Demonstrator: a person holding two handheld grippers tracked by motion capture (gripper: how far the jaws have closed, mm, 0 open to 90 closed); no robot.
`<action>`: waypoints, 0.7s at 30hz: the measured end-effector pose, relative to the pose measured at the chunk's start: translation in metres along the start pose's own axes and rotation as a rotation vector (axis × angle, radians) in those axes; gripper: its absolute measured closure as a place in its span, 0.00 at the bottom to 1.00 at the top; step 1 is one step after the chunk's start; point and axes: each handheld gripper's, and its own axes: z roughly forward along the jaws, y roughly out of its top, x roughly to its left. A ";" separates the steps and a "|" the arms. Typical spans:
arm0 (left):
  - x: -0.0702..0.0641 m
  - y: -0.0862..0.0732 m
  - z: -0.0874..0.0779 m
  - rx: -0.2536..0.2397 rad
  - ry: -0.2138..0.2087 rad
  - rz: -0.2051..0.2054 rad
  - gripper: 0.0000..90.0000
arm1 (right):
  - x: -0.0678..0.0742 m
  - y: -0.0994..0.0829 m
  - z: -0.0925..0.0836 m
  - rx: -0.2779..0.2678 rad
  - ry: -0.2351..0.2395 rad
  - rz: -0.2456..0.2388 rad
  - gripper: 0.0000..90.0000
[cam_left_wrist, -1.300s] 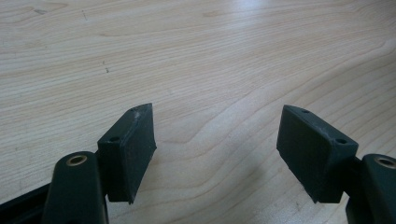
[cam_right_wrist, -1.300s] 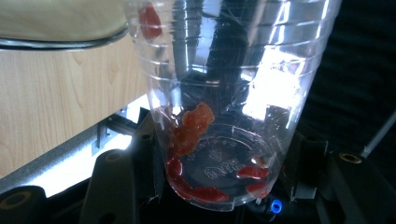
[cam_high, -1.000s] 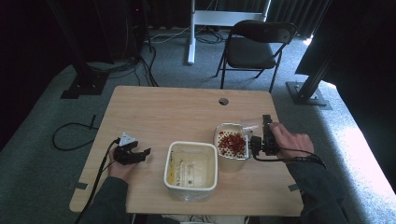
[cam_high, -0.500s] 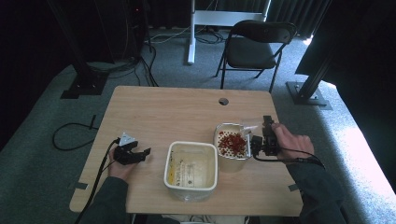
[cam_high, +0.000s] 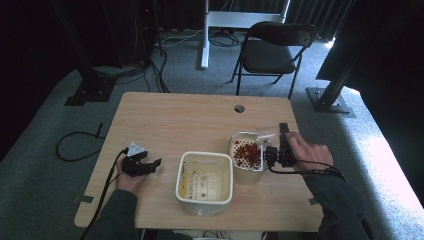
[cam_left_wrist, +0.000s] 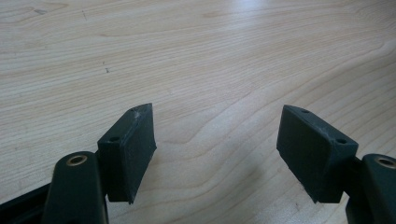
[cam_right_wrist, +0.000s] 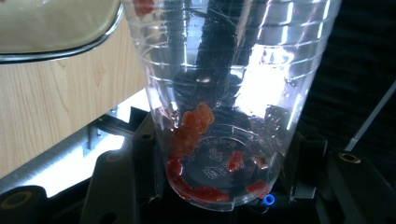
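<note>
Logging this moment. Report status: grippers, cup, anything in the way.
Left gripper open, resting on bare table. Right gripper shut on clear cup, tipped over the red-filled tin; red bits cling to cup bottom. White tub beside tin, not blocking.

Wood, plastic and matt black
I saw a smooth pale wood-grain table (cam_left_wrist: 210, 56), a glossy clear ribbed plastic cup (cam_right_wrist: 233, 93), and matt black jaw pads (cam_left_wrist: 133, 149).

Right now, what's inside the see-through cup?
A few red, sticky bits cling to the bottom of the clear cup. Glare on its wall hides part of the inside.
</note>
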 end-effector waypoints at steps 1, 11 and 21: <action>0.000 0.000 0.000 -0.002 -0.001 0.002 0.32 | 0.003 0.002 -0.001 0.012 -0.010 -0.045 0.48; 0.000 0.000 0.000 -0.002 -0.001 0.000 0.32 | -0.003 -0.003 0.000 0.023 -0.031 0.002 0.48; 0.000 0.000 0.000 -0.002 -0.002 0.000 0.32 | -0.002 -0.006 -0.001 -0.054 0.031 0.137 0.48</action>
